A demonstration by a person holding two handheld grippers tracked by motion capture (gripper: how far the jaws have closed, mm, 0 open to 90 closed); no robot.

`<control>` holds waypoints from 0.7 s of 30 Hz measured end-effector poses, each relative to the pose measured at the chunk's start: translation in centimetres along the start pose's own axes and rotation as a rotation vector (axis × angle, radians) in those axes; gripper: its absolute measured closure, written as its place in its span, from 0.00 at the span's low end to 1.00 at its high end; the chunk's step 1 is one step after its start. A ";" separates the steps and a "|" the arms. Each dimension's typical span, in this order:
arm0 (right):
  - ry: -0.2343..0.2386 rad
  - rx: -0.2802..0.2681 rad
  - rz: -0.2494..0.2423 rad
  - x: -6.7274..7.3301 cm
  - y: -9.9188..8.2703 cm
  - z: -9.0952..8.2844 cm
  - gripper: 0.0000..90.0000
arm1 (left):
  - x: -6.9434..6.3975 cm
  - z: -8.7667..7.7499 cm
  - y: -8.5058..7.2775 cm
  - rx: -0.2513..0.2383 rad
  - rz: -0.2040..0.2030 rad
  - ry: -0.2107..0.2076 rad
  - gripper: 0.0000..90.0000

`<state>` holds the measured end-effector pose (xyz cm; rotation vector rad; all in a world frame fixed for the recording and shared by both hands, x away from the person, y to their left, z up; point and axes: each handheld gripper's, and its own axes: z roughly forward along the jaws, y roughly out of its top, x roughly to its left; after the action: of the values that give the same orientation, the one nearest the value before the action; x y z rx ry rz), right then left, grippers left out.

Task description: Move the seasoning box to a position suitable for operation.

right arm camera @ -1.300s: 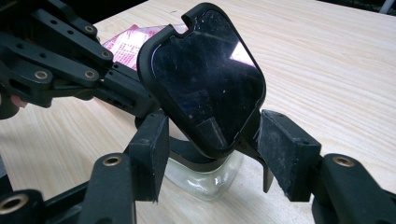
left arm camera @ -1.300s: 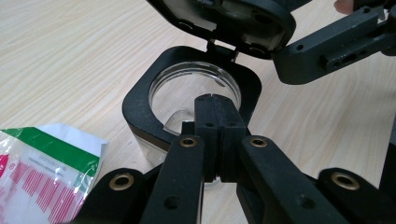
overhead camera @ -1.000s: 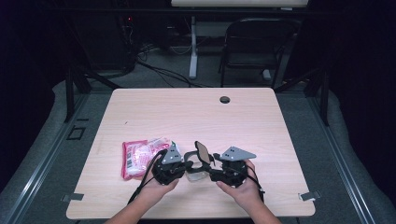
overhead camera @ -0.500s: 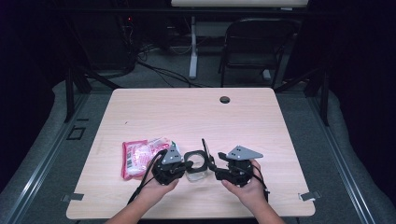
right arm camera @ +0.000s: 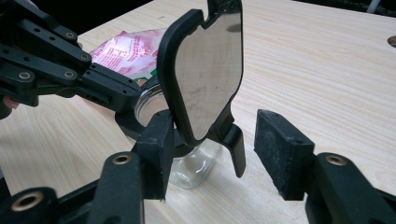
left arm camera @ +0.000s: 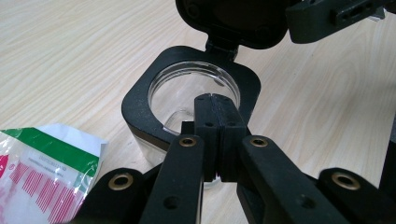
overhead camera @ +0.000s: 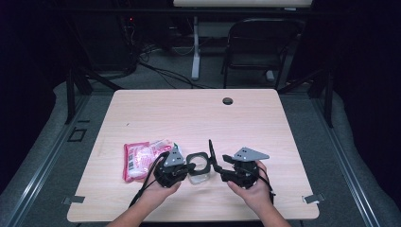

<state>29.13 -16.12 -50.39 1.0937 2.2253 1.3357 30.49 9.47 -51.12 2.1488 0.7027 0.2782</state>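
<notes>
On table (overhead camera: pixel 142 113), left hand-held gripper (left arm camera: pixel 215 119) clamps jar rim (left arm camera: pixel 140 100)

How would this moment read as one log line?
left gripper: shut on jar rim | right gripper: open beside lid | lid: raised | packet: left

Two hand-held grippers flanking the clear jar (overhead camera: pixel 197 171)

Left gripper (left arm camera: pixel 215 122) clamps the jar's rim; right gripper (right arm camera: pixel 211 150) stands parted around its raised lid (right arm camera: pixel 203 70).
</notes>
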 end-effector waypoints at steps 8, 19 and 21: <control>0.006 0.010 0.000 -0.5 0.0 -0.2 0.59 | 0.0 0.0 0.0 0.000 0.000 -0.001 0.99; 0.004 0.020 -0.002 -0.6 -0.2 -0.1 0.60 | 0.0 0.0 0.0 0.000 -0.001 -0.003 0.99; 0.003 0.023 -0.005 -0.6 -0.2 -0.1 0.60 | 0.0 0.0 0.0 -0.001 -0.002 -0.004 0.99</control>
<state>29.41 -16.65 -50.58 1.0933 2.2495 1.3142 30.48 9.47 -51.13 2.1472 0.7027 0.2732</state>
